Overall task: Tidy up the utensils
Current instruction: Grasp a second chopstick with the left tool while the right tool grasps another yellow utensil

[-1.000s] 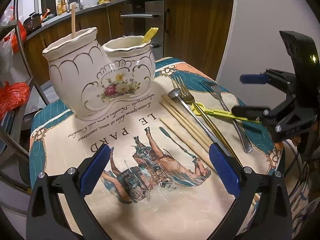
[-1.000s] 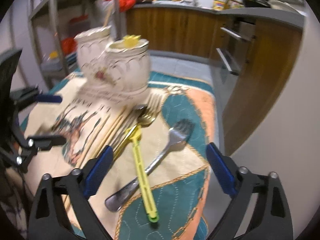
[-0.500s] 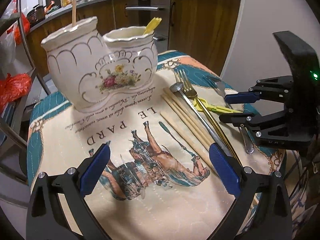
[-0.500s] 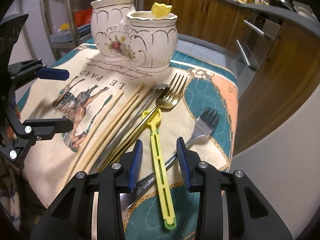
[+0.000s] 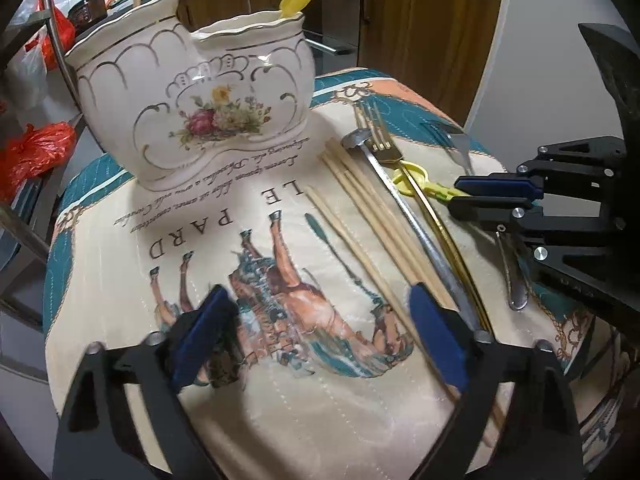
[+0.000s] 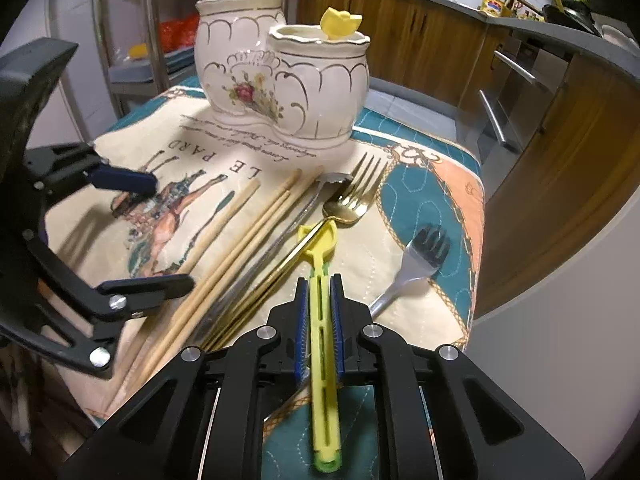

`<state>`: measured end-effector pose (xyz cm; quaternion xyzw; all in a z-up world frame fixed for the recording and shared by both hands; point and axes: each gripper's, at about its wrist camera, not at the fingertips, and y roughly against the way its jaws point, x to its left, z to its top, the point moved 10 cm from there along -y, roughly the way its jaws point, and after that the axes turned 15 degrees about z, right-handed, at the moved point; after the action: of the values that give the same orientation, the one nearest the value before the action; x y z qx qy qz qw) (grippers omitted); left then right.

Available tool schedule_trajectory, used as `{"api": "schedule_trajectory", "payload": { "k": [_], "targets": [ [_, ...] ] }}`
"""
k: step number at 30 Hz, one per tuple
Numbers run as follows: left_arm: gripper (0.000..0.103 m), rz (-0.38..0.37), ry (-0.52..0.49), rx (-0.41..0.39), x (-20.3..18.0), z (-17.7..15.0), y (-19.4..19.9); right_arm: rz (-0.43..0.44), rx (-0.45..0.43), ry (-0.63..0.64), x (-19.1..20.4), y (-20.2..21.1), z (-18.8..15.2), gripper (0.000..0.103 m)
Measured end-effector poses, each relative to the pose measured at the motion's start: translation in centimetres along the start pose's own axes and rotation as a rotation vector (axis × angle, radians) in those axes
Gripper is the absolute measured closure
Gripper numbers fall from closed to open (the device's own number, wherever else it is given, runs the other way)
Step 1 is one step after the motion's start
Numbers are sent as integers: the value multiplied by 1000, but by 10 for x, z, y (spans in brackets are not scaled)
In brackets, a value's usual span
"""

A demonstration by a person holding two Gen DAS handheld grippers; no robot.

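A small table [image 5: 400, 88] covered with a horse-print cloth [image 5: 240, 264] is shown through two gripper cameras. A cream double-pot ceramic holder [image 6: 280, 84] with a floral motif is taken as the landmark; a yellow utensil top [image 6: 340, 20] is seen poking from one of its pots.

In front of the ceramic holder, loose utensils are laid side by side: wooden chopsticks [image 6: 240, 236], a steel-handled utensil [image 6: 288, 224], a gold fork [image 6: 360, 184] and a gold spoon [image 6: 344, 212]. A silver fork [image 6: 416, 264] is set apart from the row, to one side.

The right gripper [image 6: 319, 300] is seen with its jaws drawn narrow and closed on the shaft of a yellow slotted utensil [image 6: 322, 304], whose ringed head is resting just beside the gold spoon, still in front of the ceramic holder. Whether it is lifted clear of the cloth cannot be told.

The left gripper [image 5: 320, 332] is held with jaws wide and nothing between them, near the chopsticks.

For the step in hand, a straight lift is judged best, so that the gold spoon lying across the head is not dragged. The utensil would then be tilted upright and lowered into a pot of the ceramic holder, with the rim kept untouched.
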<state>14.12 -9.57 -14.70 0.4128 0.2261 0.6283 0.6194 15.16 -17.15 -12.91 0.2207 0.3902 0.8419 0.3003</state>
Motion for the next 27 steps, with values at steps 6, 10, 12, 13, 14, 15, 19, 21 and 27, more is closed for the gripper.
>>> {"api": "schedule_trajectory", "payload": {
  "k": [6,10,12,13,14,15,19,21,27],
  "targets": [
    [63,-26,-37,-24,-3,13,-2,17,-29,-22,1,2,3,92],
    [89,-27,-47,-15,5,18,-6,19,-36,-29,2,4,2,92],
    [92,-29,-46,-13,10,19,-8,18,-43,-32,1,7,2,92],
    [93,-22,-50,-13,14,20,-9,17,-48,-34,1,8,2,92],
    [94,-20,-53,-12,17,20,-10,15,-51,-36,0,9,2,92],
    [94,-20,-56,-10,19,20,-11,13,-55,-39,-1,11,3,92],
    [97,-16,-59,-11,32,18,-10,-1,-70,-44,-3,18,5,92],
    [97,-22,-53,-17,36,18,-7,-7,-80,-49,-6,22,7,92],
    [97,-31,-81,-32,44,15,3,-7,-80,-55,-8,26,7,93]
  ]
}}
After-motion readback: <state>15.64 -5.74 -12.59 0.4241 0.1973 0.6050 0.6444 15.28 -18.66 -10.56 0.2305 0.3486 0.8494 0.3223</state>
